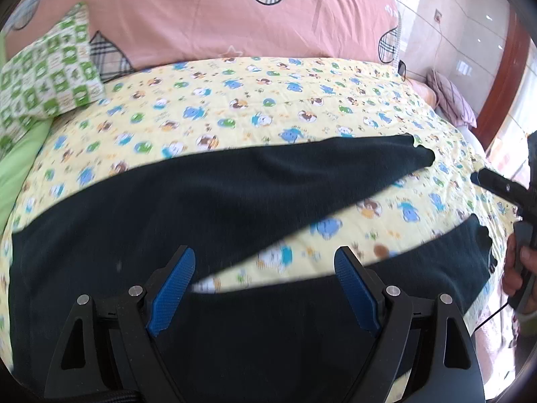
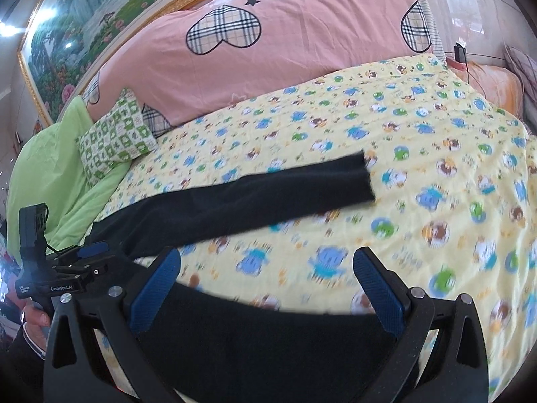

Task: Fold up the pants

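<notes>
While both sets of jaws gape wide and empty, the left gripper and right gripper hover over black pants spread on the bed.

One pair of dark pants lies on one yellow cartoon-print sheet, its two legs spread apart. Two grippers are over it, the left gripper and the right gripper, each with two blue fingertips. Behind sit one pink quilt, one green checked pillow and one plain green pillow.
</notes>
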`<action>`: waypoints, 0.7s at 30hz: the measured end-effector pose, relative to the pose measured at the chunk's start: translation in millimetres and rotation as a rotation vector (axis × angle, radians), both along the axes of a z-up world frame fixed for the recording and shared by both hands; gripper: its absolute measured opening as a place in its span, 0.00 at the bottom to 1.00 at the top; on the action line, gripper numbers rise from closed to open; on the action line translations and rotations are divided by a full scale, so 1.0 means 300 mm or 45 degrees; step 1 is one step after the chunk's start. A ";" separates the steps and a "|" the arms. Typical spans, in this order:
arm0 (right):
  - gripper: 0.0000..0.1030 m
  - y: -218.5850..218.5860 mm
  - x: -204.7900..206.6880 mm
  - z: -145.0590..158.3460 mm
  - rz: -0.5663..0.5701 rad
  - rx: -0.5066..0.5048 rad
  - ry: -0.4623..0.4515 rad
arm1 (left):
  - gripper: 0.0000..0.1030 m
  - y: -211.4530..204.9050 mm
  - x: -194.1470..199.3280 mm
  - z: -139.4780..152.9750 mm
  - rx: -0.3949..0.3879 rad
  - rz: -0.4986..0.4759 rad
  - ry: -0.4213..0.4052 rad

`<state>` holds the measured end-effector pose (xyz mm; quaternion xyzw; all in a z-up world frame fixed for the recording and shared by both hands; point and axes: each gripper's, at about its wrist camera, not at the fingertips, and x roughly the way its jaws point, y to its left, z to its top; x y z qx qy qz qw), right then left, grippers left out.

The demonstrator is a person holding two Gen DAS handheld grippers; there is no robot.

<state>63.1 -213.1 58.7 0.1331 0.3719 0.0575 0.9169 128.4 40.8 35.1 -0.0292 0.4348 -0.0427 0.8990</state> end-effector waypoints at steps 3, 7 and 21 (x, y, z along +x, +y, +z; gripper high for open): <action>0.95 -0.035 0.072 0.017 0.002 0.003 0.011 | 0.83 0.007 0.084 0.007 0.006 -0.043 0.017; 0.84 -0.083 0.175 0.025 0.009 0.017 0.054 | 0.83 0.008 0.194 0.011 0.012 -0.108 0.042; 0.70 -0.258 0.472 -0.057 0.025 0.005 0.300 | 0.83 -0.015 0.576 -0.070 0.024 -0.473 0.215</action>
